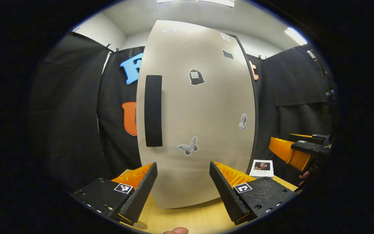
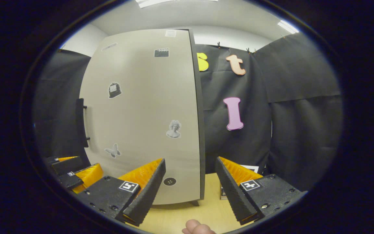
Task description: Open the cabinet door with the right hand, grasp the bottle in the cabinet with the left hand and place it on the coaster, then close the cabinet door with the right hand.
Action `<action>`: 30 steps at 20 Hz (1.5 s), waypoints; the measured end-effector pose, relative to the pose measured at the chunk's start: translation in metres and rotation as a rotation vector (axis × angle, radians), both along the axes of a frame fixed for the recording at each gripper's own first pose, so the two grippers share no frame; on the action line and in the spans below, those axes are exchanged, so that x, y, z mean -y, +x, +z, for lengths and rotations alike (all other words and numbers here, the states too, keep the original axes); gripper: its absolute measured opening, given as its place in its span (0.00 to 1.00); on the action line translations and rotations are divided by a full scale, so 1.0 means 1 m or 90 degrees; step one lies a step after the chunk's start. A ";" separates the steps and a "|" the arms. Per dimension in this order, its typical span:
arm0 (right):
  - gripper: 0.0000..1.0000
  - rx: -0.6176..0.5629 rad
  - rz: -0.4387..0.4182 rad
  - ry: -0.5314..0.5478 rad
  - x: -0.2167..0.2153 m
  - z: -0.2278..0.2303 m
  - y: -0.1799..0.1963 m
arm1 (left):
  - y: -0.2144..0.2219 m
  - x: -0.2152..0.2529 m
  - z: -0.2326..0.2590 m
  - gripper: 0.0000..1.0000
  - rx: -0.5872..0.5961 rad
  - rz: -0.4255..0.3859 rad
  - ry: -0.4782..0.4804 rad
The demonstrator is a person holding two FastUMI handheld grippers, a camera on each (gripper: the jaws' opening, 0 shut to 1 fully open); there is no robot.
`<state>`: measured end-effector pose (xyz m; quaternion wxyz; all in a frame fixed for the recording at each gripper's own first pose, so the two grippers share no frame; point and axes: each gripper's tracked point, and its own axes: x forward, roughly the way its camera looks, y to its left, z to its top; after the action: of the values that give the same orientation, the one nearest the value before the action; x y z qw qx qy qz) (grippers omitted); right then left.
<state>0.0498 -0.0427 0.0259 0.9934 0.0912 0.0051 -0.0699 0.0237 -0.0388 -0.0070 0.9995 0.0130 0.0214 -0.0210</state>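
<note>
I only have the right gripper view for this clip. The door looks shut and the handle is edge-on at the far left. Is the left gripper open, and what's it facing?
Observer: Open. In the left gripper view, the left gripper has its fingers spread with nothing between them, facing the door head-on.
Operator: What does the handle look like from there?
Observer: The handle is a black upright bar near the door's left edge, with nothing touching it.
Operator: And the white thing right of the door?
Observer: A white card with a small picture, at the far edge of the table.

Both views closely face the shut cabinet door [image 1: 196, 113].
</note>
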 end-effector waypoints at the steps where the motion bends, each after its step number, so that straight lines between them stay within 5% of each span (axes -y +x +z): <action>1: 0.94 -0.001 0.000 0.000 -0.002 -0.001 -0.001 | 0.001 0.001 0.001 0.98 0.004 -0.003 -0.001; 30: 0.99 -0.036 0.010 0.012 -0.013 -0.019 0.000 | -0.001 -0.019 -0.011 0.97 -0.020 0.011 -0.021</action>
<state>0.0500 -0.0301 0.0067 0.9924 0.0987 0.0345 -0.0646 0.0229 -0.0202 -0.0177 0.9992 -0.0037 0.0364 -0.0129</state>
